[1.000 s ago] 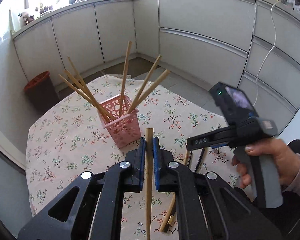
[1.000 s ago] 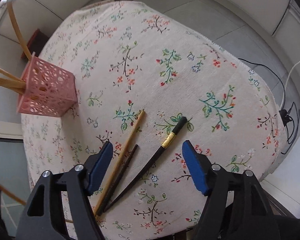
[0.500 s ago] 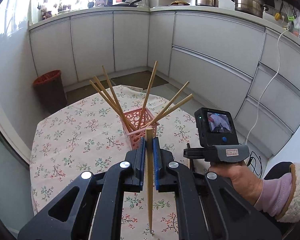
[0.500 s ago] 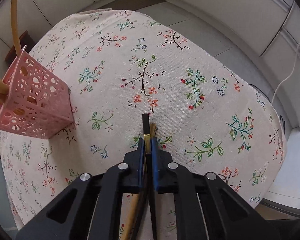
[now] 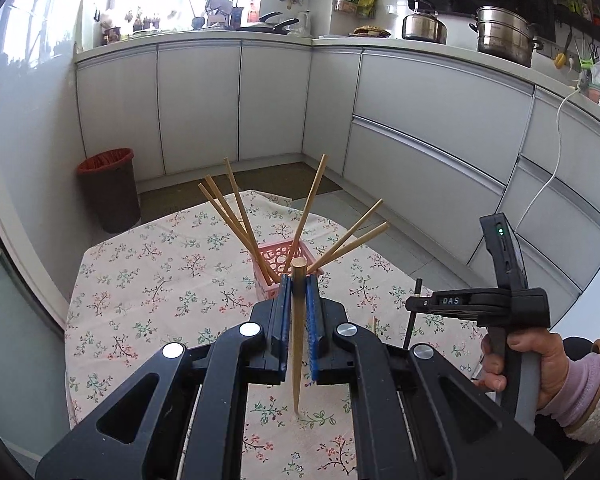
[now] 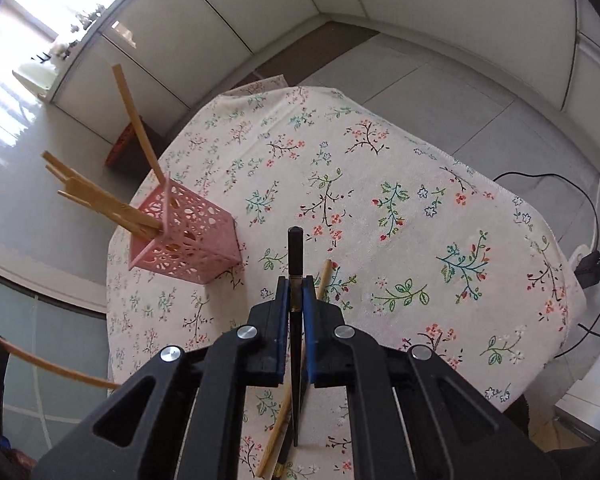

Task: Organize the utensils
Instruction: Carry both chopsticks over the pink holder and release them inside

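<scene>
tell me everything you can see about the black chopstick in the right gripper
The black chopstick is a slim, dark, glossy stick with a squared blunt top and a narrow gold band where the blue pads clamp it. The right gripper is shut on it near that upper end, so most of its length hangs below the jaws, tapering to a thin tip. It is lifted off the flowered tablecloth, above a bamboo chopstick lying there. In the left wrist view it stands roughly upright.
</scene>
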### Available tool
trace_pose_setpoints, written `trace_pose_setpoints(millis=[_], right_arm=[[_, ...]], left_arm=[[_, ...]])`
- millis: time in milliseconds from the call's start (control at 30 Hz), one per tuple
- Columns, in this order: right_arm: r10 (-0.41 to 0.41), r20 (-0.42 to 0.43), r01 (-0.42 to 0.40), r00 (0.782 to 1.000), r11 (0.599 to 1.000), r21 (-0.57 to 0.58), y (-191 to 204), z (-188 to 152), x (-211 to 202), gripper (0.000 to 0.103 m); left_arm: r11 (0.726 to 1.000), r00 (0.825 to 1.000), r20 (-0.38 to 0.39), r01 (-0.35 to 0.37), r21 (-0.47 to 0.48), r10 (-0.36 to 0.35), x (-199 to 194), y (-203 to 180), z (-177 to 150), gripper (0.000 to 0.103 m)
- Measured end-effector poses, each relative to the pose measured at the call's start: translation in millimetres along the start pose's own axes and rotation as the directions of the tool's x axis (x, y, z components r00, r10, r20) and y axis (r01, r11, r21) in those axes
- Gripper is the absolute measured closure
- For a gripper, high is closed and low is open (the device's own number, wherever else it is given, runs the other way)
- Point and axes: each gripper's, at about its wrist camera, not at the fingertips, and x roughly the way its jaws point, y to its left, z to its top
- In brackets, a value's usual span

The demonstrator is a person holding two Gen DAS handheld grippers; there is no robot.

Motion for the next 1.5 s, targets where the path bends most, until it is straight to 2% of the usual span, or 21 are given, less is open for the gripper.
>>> trace_pose_setpoints(millis=[167, 367, 500, 633, 767, 867, 967, 1067, 1300, 1400, 1500], right_arm=[[0.033, 0.035, -0.033, 0.999, 0.999, 0.002, -10, -8, -31, 0.096], [0.064, 0.121, -0.051, 0.991, 0.993, -0.109, 1, -12, -94, 0.096], [0.120, 0.152, -0.097, 0.981, 0.983, -0.153, 9, -5, -136, 0.096], [0.204, 0.179, -0.169, 0.962, 0.967, -0.191, 25, 6, -178, 0.096], [0.302, 0.213, -0.250, 0.929, 0.939, -0.238, 53, 27, -215, 0.096], [0.343, 0.260, -0.267, 0.903, 0.920, -0.287, 83, 46, -231, 0.096], [0.365, 0.288, -0.270, 0.885, 0.908, -0.321, 110, 67, -229, 0.096], [0.355, 0.318, -0.237, 0.879, 0.904, -0.355, 131, 86, -213, 0.096], [0.308, 0.305, -0.170, 0.901, 0.898, -0.406, 149, 114, -139, 0.096], [0.296, 0.292, -0.151, 0.909, 0.890, -0.431, 151, 115, -109, 0.096], [0.282, 0.284, -0.129, 0.916, 0.879, -0.458, 153, 112, -85, 0.096]], left_arm=[[1.000, 1.000, 0.021, -0.008, -0.028, 0.008, -8, 3, 3, 0.096], [0.998, 0.992, 0.123, -0.011, -0.067, 0.020, -41, 2, 21, 0.096], [0.997, 0.986, 0.164, -0.024, -0.079, 0.037, -57, -5, 34, 0.096], [0.996, 0.980, 0.191, -0.037, -0.084, 0.053, -66, -11, 48, 0.096], [0.996, 0.971, 0.227, -0.060, -0.073, 0.075, -76, -17, 67, 0.096], [0.995, 0.961, 0.264, -0.067, -0.078, 0.086, -82, -17, 84, 0.096], [0.992, 0.953, 0.286, -0.079, -0.094, 0.103, -79, -13, 104, 0.096], [0.990, 0.948, 0.299, -0.077, -0.114, 0.108, -68, -10, 118, 0.096], [0.984, 0.949, 0.288, -0.082, -0.155, 0.124, -15, 5, 132, 0.096], [0.982, 0.957, 0.257, -0.097, -0.161, 0.136, 16, 10, 125, 0.096], [0.980, 0.968, 0.220, -0.078, -0.185, 0.119, 39, 16, 113, 0.095]])
